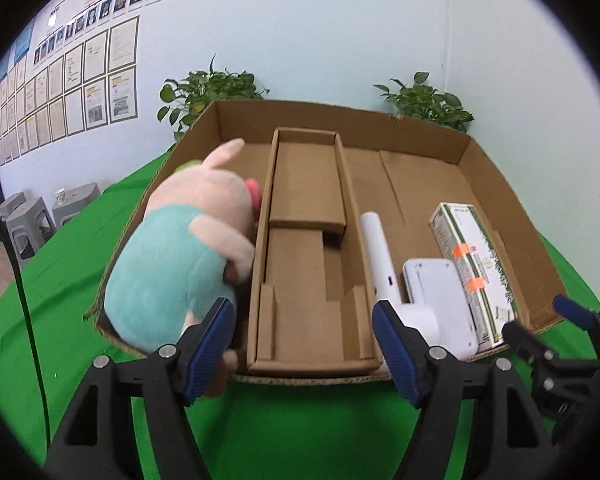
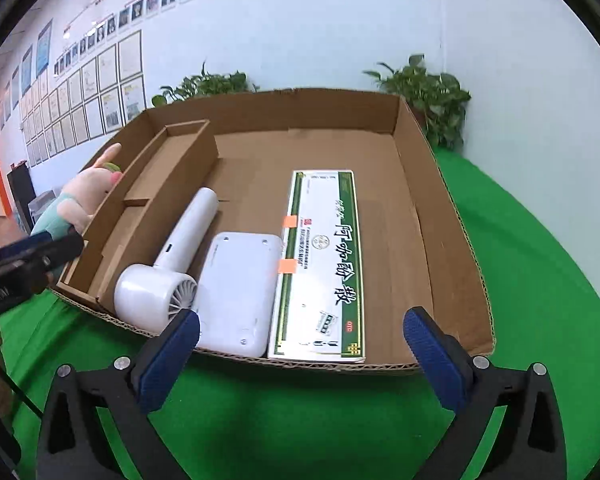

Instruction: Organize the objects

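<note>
Before cardboard tray point(image 2: 428, 184), both grippers agape, tilted downward

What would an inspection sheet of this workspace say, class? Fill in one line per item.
Surface: green cloth under a cardboard tray.
Job's things: plush pig in the left section; white hair dryer, white flat device and long printed box side by side; cardboard insert holds nothing.
Clutter: nothing seen.
Grippers: left gripper and right gripper open, holding nothing.
Cables: black cable at left.
Surroundings: potted plants, framed papers on the wall.
</note>
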